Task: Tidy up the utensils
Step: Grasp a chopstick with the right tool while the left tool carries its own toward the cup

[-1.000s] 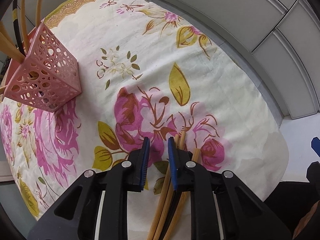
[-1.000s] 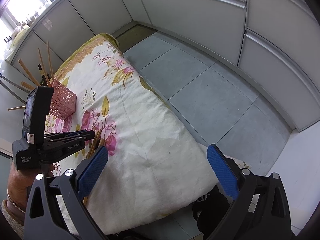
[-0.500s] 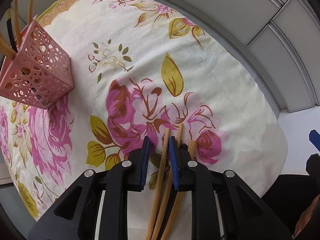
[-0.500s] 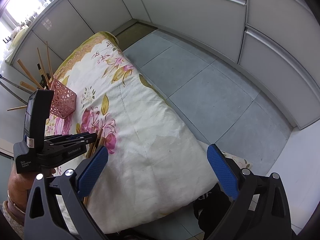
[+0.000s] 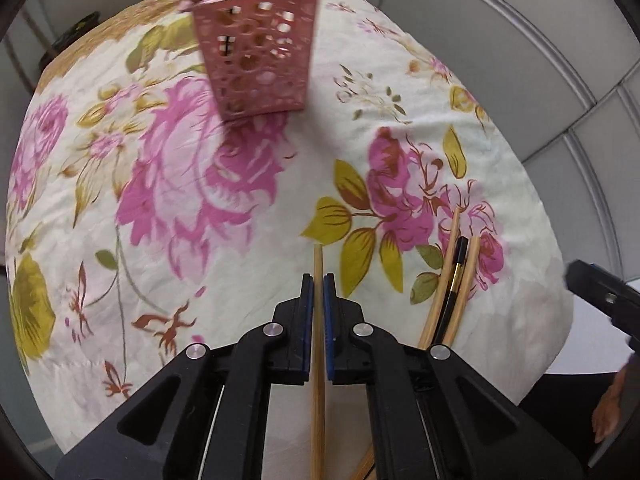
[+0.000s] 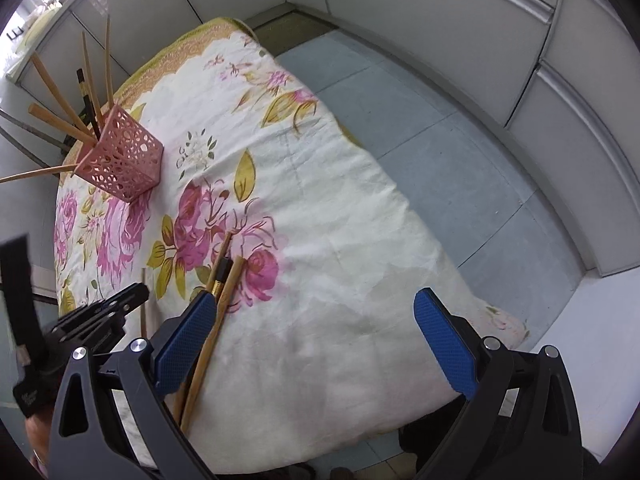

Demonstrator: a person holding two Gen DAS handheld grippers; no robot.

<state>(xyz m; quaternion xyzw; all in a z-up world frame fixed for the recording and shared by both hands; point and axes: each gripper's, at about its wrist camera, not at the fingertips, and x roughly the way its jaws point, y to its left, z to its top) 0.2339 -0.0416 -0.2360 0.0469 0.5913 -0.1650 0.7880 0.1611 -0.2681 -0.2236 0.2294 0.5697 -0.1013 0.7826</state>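
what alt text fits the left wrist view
The left gripper is shut on one chopstick above a floral cloth. A pink holder of chopsticks stands ahead; three loose sticks lie to the right.

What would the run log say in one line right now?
left claw: shut on wooden chopstick | right claw: open, empty | loose chopsticks: on tablecloth | pink holder: upright, part filled

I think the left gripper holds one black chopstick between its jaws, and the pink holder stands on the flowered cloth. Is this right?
Not quite: the chopstick in the left gripper is light wood, not black, as the left wrist view shows. The pink holder does stand on the flowered cloth.
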